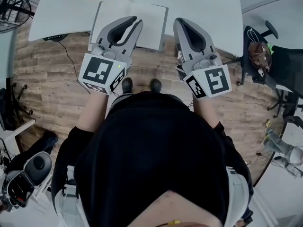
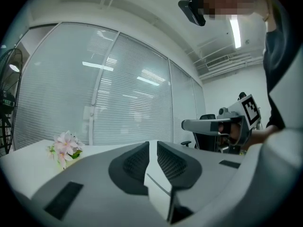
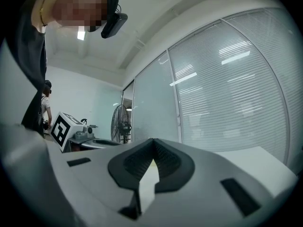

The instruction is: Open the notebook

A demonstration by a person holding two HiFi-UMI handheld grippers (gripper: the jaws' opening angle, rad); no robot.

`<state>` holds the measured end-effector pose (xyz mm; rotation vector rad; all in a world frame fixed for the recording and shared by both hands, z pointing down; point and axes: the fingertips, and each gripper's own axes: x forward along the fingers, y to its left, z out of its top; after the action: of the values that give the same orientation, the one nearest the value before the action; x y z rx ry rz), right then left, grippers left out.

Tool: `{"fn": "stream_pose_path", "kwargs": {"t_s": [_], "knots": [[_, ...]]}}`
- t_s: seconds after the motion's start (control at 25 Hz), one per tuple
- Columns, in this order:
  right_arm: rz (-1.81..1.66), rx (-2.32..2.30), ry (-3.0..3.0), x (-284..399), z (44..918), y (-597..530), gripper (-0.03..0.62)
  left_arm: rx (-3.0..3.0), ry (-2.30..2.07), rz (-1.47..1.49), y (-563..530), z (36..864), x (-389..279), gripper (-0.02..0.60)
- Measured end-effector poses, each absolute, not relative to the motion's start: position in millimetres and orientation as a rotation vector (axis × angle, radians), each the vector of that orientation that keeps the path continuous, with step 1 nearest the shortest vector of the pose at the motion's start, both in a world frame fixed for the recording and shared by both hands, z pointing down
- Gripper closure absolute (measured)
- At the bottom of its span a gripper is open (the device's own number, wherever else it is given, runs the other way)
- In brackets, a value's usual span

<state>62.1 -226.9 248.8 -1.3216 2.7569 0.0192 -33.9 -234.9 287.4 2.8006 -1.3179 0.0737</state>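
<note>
A wood-plank floor (image 1: 52,79) fills most of the head view. A white table (image 1: 208,8) spans the top of it. In the two gripper views a glass wall with closed blinds (image 2: 118,89) curves behind the table. The person, in a black top (image 1: 151,150), stands at the table's near edge, with both shoes (image 1: 127,84) on the floor below it. A black office chair (image 1: 279,65) stands to the right of the table, and a standing fan (image 3: 120,122) is off its left end.

The notebook (image 1: 151,22) lies flat at the table's near edge, between the person and the middle of the table. It seems to lie open with white pages up, though the view is too steep to be sure.

The left hand-held gripper (image 1: 138,21) reaches level over the notebook's middle. Its jaws stand a narrow slit apart and nothing is between them. Whether it touches the page cannot be told.

The right hand-held gripper (image 1: 179,22) is just beside the notebook's right edge, over bare table. Its jaw tips meet and it holds nothing.

Each hand-held gripper carries a marker cube (image 1: 102,72) at its rear, towards the person.

A small bunch of pale pink flowers (image 2: 65,148) sits at the far side of the table, well apart from the notebook.
</note>
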Motion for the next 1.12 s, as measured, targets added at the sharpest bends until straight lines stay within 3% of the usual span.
{"fn": "stream_pose_path", "kwargs": {"t_s": [0.4, 1.12], "knots": [[0.046, -1.292, 2.760, 68.2, 241.7, -231.6, 0.589, 2.806, -1.319, 0.046, -236.8, 277.0, -31.0, 0.568], [0.048, -1.236, 2.741, 60.5, 233.0, -229.1, 0.589, 2.839, -1.314, 0.046, -235.3, 262.9, -28.7, 0.569]]}}
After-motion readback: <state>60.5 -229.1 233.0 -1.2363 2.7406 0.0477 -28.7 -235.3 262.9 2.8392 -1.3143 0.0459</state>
